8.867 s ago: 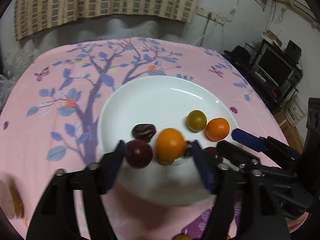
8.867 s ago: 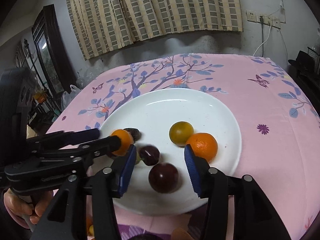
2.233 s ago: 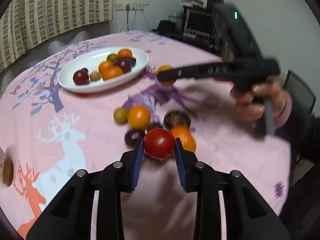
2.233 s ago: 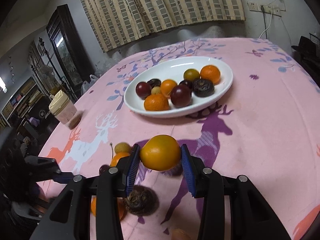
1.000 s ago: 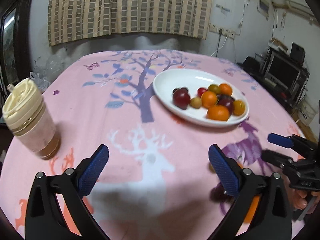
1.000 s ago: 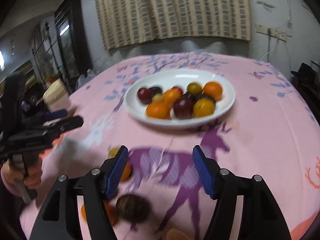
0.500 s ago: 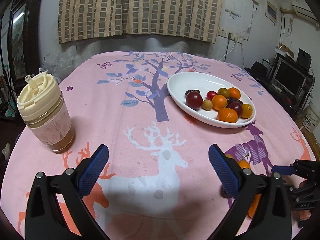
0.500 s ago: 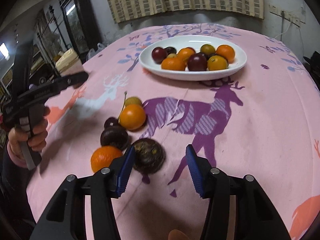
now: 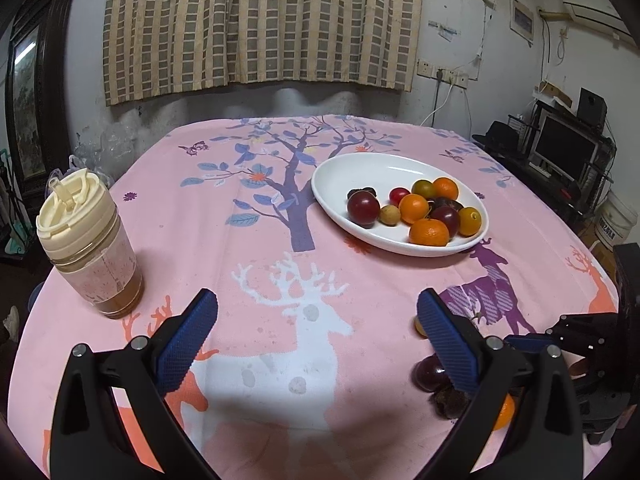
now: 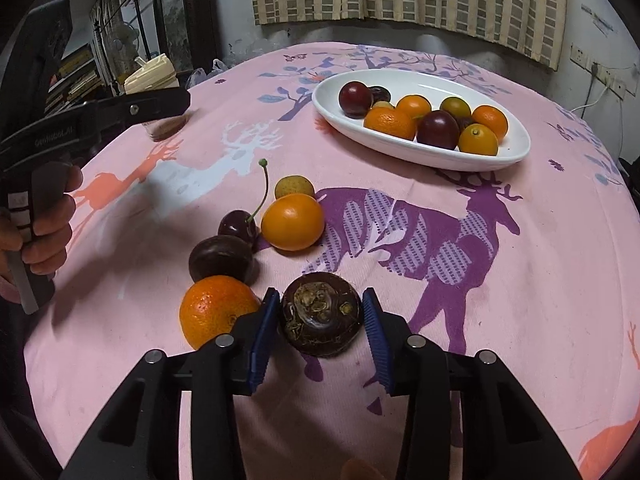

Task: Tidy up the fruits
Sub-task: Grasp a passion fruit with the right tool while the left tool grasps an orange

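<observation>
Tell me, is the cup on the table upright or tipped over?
Upright. The cup stands on its base on the tablecloth, its cream lid on top.

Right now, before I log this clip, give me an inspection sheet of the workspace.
Surface: table with pink printed cloth.
Job's things: white plate holding about ten fruits; loose on the cloth are a water chestnut, tangerine, dark plum, cherry, orange fruit, small yellow fruit.
Clutter: lidded drink cup.
Grippers: left gripper open, empty; right gripper straddling the water chestnut, contact unclear.
Cables: wall socket leads.
Surroundings: checked curtain, monitor.
</observation>
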The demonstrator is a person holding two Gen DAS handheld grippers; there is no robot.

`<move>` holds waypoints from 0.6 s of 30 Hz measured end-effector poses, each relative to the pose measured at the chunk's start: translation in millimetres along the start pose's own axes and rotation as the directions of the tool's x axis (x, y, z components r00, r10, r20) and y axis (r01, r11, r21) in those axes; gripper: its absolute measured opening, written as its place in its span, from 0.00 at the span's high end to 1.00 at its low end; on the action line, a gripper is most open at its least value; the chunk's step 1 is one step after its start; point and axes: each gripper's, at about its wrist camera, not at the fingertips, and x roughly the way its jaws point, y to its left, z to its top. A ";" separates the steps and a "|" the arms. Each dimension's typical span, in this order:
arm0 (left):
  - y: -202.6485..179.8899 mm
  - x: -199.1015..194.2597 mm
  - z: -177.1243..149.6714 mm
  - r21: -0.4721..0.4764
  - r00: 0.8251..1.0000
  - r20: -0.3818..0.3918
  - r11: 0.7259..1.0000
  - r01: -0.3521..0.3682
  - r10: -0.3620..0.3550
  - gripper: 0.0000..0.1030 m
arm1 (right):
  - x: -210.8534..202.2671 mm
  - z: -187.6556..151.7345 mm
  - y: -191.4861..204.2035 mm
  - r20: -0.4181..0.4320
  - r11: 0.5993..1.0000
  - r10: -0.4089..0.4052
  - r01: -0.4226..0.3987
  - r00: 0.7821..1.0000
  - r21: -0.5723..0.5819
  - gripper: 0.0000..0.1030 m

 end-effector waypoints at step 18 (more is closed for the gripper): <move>-119.1 -34.4 -84.3 0.469 0.899 -0.236 0.767 0.438 -0.369 0.46 | -19.4 -1.1 -41.9 0.065 0.971 0.015 -0.031 0.998 0.238 0.59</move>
